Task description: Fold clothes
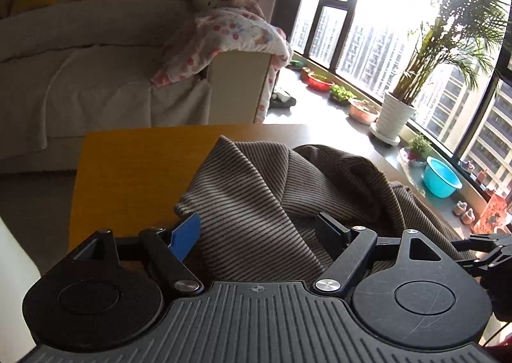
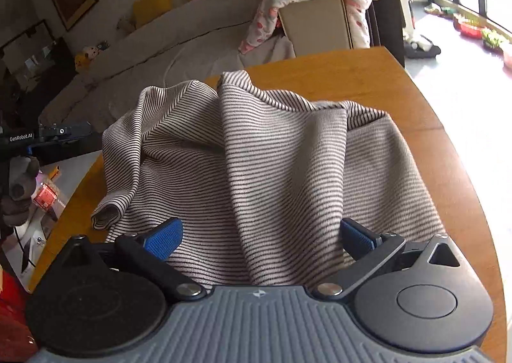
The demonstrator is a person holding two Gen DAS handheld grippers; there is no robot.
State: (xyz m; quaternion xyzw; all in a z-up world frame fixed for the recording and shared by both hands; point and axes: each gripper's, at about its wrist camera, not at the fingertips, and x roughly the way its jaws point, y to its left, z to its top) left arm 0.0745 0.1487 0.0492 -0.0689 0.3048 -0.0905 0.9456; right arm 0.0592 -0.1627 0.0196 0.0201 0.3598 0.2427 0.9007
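A striped beige-and-black garment (image 1: 256,190) lies crumpled in a heap on the wooden table (image 1: 128,171). In the left wrist view my left gripper (image 1: 257,228) stands open just over its near edge, with a fold of the cloth lying loosely between the wide-set fingers. My right gripper (image 2: 260,232) is also open, and the striped garment (image 2: 256,155) bunches up between its blue pads (image 2: 163,235) without being pinched. Part of the right gripper's frame shows at the right edge of the left wrist view, and the left gripper's body sits at the far left of the right wrist view.
The round wooden table (image 2: 416,91) drops off close beyond the garment. Behind it stands a sofa (image 1: 80,43) with a floral blanket (image 1: 230,33). Along the window are a potted palm (image 1: 396,113), flower pots and a blue basin (image 1: 441,177). Clutter sits at the left (image 2: 44,193).
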